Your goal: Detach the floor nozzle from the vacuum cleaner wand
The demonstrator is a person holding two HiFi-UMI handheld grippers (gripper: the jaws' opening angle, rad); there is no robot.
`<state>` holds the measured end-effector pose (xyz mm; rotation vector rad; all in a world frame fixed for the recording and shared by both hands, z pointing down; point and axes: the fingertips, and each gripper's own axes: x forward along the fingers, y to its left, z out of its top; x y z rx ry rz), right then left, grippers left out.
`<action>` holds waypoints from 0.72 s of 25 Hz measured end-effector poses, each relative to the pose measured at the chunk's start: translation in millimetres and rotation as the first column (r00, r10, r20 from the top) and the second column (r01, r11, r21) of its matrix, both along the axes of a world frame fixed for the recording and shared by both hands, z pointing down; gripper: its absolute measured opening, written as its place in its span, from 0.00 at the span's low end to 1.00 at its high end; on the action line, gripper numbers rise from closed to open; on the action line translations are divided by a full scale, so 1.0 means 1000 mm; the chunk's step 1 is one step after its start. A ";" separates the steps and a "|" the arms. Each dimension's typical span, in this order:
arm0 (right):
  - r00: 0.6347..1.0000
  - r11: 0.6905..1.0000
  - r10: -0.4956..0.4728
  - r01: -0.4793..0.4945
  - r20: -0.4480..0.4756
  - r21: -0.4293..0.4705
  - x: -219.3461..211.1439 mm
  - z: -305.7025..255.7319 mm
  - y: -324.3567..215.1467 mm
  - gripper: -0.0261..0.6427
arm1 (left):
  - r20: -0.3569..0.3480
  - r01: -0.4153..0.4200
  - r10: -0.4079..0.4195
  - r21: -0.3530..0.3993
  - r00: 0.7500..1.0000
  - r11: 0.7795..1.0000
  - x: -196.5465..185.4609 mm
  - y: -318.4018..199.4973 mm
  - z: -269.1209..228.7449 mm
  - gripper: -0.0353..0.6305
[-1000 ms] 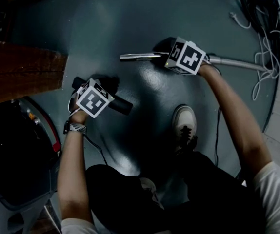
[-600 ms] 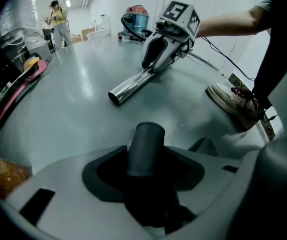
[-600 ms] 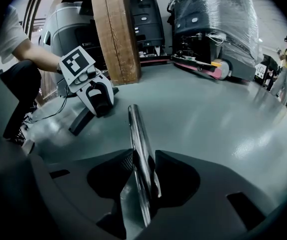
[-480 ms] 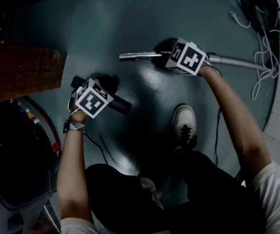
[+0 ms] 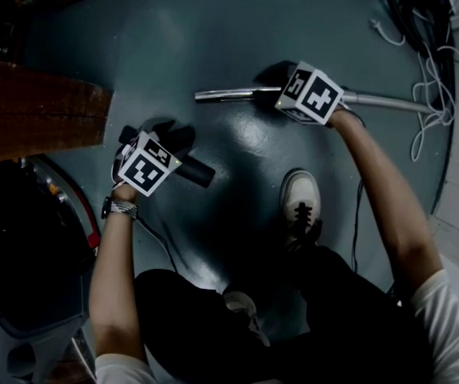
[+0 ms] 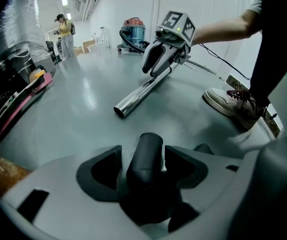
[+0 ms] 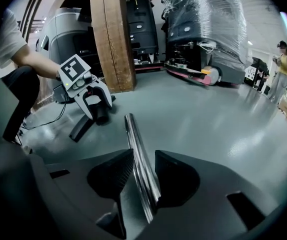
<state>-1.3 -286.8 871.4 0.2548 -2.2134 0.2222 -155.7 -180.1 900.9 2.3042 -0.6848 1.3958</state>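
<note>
With the left claw (image 6: 143,153), jaws just opened wide, loosely straddling the black nozzle neck (image 5: 198,174); with the right claw (image 7: 143,157), clamping the steel wand (image 5: 223,94), far right.

The floor nozzle (image 5: 199,174) lies on the floor (image 5: 213,38), left of the wand (image 5: 225,94).

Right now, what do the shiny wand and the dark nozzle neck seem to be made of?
The wand looks like polished metal, perhaps chromed or stainless: it mirrors lights in sharp streaks. The nozzle neck looks like matte black plastic: dull, even, moulded surface, though hard rubber can't be ruled out.
</note>
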 end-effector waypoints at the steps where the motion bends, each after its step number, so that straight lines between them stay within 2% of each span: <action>1: 1.000 1.000 0.008 -0.008 0.011 0.003 0.001 -0.004 0.000 0.26 | -0.016 0.014 -0.014 0.007 1.000 1.000 0.000 -0.001 -0.002 0.46; 5: 0.995 0.998 0.065 -0.066 0.075 0.003 0.007 -0.021 0.001 0.26 | -0.129 0.084 -0.077 0.051 0.989 0.995 0.007 -0.012 -0.021 0.46; 9: 0.980 0.987 0.153 -0.158 0.125 0.028 0.018 -0.038 -0.006 0.26 | -0.185 0.143 -0.119 0.123 0.976 0.982 0.009 -0.028 -0.046 0.45; 14: 0.947 0.962 0.229 -0.256 0.225 0.099 0.020 -0.069 -0.018 0.25 | -0.280 0.279 -0.215 0.216 0.936 0.936 0.004 -0.052 -0.085 0.36; 18: 0.926 0.938 0.258 -0.308 0.275 0.158 0.020 -0.089 -0.021 0.16 | -0.333 0.342 -0.244 0.280 0.911 0.897 0.000 -0.064 -0.109 0.30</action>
